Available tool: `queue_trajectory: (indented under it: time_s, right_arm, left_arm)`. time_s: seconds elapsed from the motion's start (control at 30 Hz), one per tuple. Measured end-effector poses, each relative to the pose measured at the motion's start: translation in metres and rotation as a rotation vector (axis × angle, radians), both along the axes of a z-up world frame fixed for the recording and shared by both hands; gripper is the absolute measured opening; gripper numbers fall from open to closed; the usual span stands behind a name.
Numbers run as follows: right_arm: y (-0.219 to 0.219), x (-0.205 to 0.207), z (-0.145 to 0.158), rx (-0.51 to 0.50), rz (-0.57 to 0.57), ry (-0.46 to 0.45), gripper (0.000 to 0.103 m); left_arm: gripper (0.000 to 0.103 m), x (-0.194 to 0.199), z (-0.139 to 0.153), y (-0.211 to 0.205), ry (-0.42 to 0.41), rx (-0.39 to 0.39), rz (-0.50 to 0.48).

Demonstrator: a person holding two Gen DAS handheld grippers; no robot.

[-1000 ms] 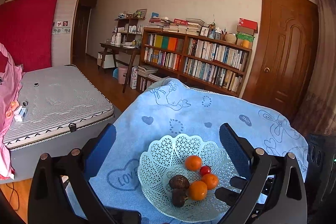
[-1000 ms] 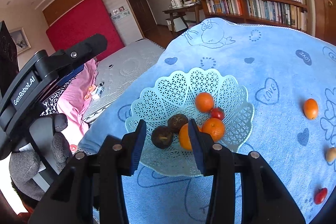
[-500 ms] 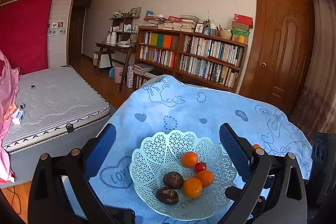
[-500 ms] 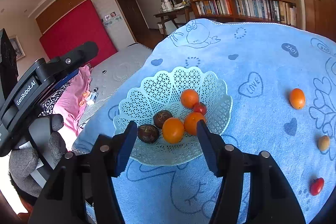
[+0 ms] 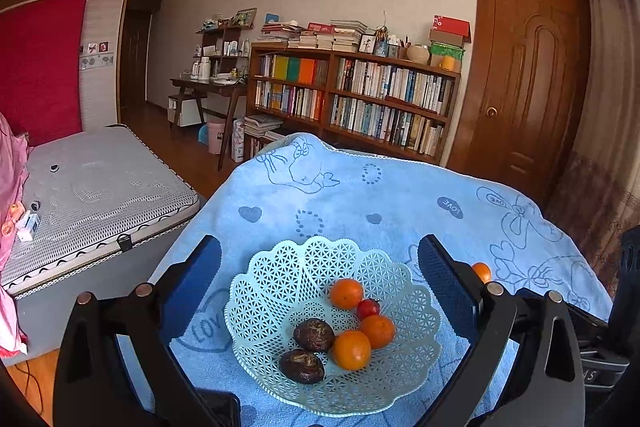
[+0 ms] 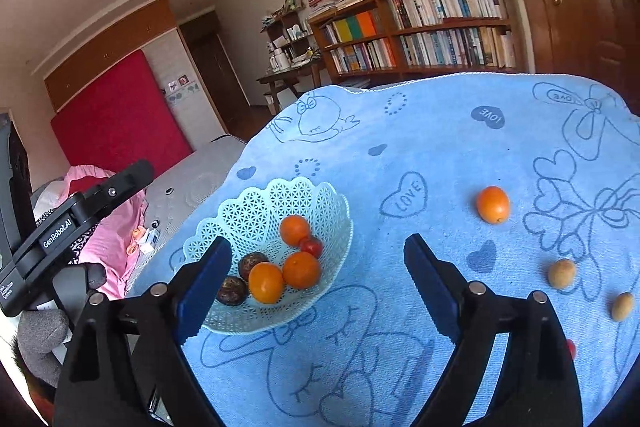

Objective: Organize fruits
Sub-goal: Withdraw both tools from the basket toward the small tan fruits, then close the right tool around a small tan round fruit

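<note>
A pale green lattice basket (image 5: 280, 279) (image 6: 256, 211) sits on the blue towel (image 5: 384, 195) (image 6: 460, 147). It holds three oranges (image 5: 351, 349) (image 6: 266, 282), a cherry tomato (image 5: 368, 308) (image 6: 311, 246) and two dark brown fruits (image 5: 302, 365) (image 6: 232, 290). My left gripper (image 5: 320, 263) hangs open above the basket with nothing between its fingers. My right gripper (image 6: 318, 267) is open over the towel just right of the basket, empty. Loose on the towel lie an orange (image 6: 493, 205) (image 5: 481, 271), two small tan fruits (image 6: 562, 273) and a red tomato (image 6: 571, 349) half hidden by a finger.
The towel-covered table drops off at its far and left edges. A bed (image 5: 92, 183) stands to the left, a bookshelf (image 5: 352, 99) and a wooden door (image 5: 528, 75) behind. The other handheld gripper (image 6: 76, 223) and a gloved hand (image 6: 40, 339) show at the left of the right wrist view.
My right gripper opened wide, letting an orange go into the basket, and drew back to the right. The left gripper pulled back a little and stayed open.
</note>
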State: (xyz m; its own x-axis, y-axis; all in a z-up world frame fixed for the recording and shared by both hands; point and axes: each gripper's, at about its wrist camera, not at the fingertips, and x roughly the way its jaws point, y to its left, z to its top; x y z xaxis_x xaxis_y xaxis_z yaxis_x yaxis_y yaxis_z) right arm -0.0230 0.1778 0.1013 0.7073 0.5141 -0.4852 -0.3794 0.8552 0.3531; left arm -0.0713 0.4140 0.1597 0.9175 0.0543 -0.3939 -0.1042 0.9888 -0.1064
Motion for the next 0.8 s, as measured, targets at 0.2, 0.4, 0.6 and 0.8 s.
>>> queue_trajectory:
  time_s: [0.2, 0.4, 0.6, 0.8]
  right_arm:
    - [-0.049, 0.003, -0.007, -0.008, -0.085, 0.042, 0.087]
    - [-0.114, 0.000, -0.014, -0.007, -0.229, 0.071, 0.086]
    - [-0.171, -0.004, -0.024, -0.035, -0.373, 0.101, 0.079]
    - [-0.203, -0.004, -0.039, -0.089, -0.459, 0.145, 0.069]
  left_arm:
    - [0.100, 0.003, -0.005, -0.009, 0.015, 0.007, -0.018]
    - [0.100, 0.006, -0.012, -0.022, 0.033, 0.021, -0.046]
    - [0.100, 0.009, -0.018, -0.040, 0.052, 0.037, -0.085]
    - [0.100, 0.013, -0.026, -0.058, 0.076, 0.048, -0.124]
